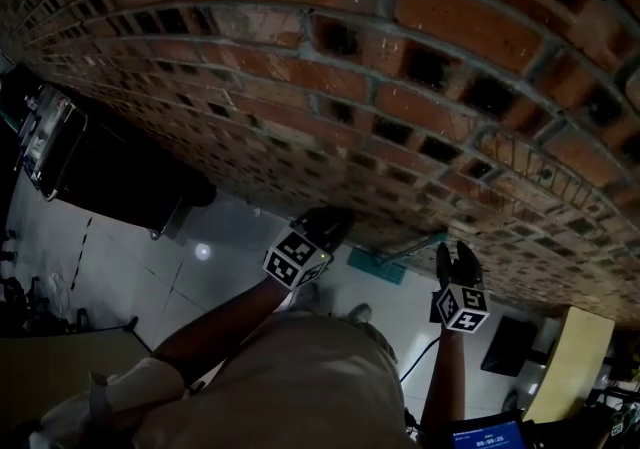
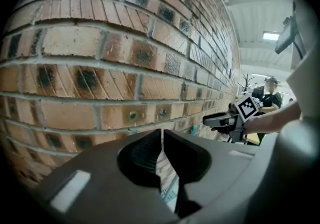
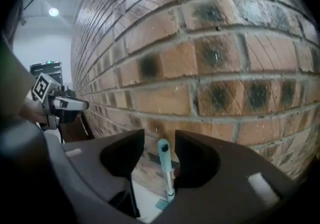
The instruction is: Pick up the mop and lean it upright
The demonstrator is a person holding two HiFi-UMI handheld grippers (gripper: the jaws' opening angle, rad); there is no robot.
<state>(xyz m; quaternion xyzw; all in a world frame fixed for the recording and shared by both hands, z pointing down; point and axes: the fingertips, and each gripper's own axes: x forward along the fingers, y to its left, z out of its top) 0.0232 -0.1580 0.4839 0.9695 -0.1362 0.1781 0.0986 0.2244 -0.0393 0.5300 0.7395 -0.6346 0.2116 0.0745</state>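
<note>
The mop stands upright against the brick wall. In the head view its teal head rests on the floor and the thin handle slants up to the bricks. My right gripper is open, level with the handle's top. In the right gripper view the teal handle tip shows in the gap between the jaws, touching neither, with the white shaft below. My left gripper is shut and holds nothing, a little left of the mop. A bit of the mop head shows under its jaws.
A black case lies on the white tiled floor at the left. A wooden board, a dark pad and a blue cable are at the lower right. A person stands far off.
</note>
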